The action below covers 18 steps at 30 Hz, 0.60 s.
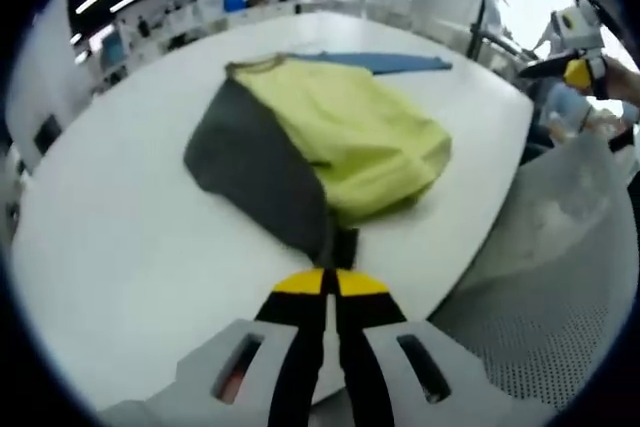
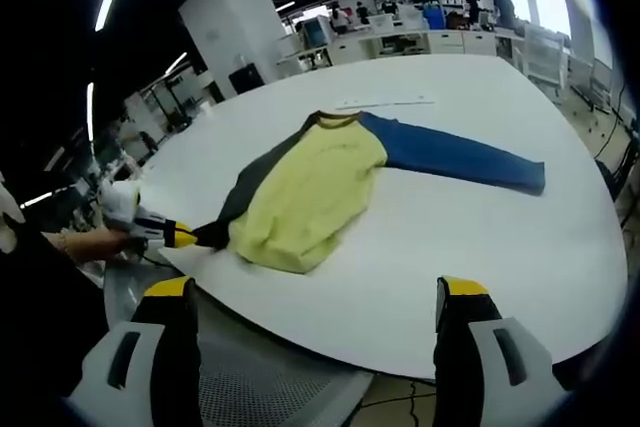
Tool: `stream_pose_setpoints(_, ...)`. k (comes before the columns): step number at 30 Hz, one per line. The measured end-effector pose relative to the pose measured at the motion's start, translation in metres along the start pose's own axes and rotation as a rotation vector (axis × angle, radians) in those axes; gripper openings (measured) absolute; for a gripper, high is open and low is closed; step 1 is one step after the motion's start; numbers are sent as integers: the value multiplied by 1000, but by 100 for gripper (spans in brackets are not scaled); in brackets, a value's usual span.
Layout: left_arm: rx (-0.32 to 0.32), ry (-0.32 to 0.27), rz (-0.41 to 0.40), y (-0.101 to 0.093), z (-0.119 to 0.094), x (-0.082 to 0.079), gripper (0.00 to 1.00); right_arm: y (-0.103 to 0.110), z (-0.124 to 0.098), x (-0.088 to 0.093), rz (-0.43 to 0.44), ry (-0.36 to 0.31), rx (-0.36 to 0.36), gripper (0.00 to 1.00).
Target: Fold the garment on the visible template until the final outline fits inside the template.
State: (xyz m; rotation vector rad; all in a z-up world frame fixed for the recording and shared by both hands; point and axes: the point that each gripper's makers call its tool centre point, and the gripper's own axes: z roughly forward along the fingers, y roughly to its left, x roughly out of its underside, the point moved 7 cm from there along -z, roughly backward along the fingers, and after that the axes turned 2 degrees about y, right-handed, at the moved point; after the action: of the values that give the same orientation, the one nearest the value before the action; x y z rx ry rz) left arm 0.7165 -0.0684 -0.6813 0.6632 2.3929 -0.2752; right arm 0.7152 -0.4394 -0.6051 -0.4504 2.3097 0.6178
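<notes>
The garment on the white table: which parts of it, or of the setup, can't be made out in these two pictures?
- Template: no outline can be made out on the table in either view.
- Garment underside and folded layers: hidden by its own yellow body.
- Blue sleeve: in the left gripper view mostly hidden behind the yellow body.
- Grey sleeve tip: covered by the left gripper, shut on it.
- Background shelves: too small and blurred.

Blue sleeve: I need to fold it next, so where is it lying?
In the right gripper view the blue sleeve lies flat on the white table, stretching right from the yellow body, opposite the grey sleeve.
</notes>
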Motion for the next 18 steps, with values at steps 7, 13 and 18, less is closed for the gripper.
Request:
stream_pose_setpoints(7,-16,-11,-20,10,-13,-1,0,1,1,2,-10,5,-7,99)
stream_pose_setpoints(13,-48,-23,-43,24,-26,-5,0,3,3,1,-18,0,-14,99)
stream_pose_setpoints(18,-74,-42,-58,36,-37,-10,0,4,5,1,-36,5,-17,99)
